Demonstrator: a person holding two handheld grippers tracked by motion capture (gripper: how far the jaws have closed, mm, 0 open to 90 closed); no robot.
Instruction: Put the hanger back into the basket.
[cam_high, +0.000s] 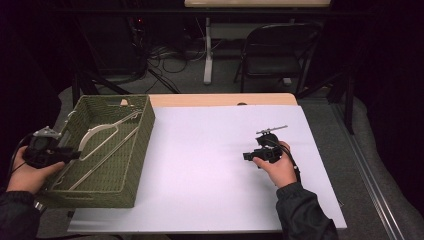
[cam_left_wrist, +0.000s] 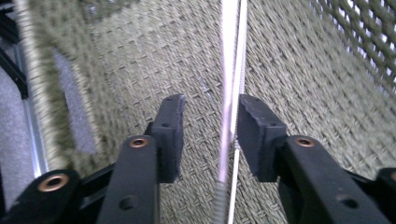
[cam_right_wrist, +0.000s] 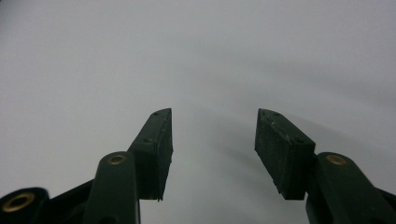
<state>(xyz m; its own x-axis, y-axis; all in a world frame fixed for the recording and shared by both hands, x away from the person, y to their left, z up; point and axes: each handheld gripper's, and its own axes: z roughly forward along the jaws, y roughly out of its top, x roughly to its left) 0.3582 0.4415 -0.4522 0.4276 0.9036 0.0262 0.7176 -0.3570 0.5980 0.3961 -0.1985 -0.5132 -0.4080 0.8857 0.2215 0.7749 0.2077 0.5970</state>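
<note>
Both hands hold their tools low, well apart.
Left tool (cam_left_wrist: 209, 135) has its jaws parted; right tool (cam_right_wrist: 212, 144) seemingly rests with jaws wide, sleeve bent.

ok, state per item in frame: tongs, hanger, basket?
left tongs: open, jaws either side of the hanger's bar, pads not pressing it.
right tongs: open, nothing between the jaws, held over the white sheet.
hanger: lying inside the basket, leaning toward a wall.
basket: upright at the table's left, holding the hanger.
</note>
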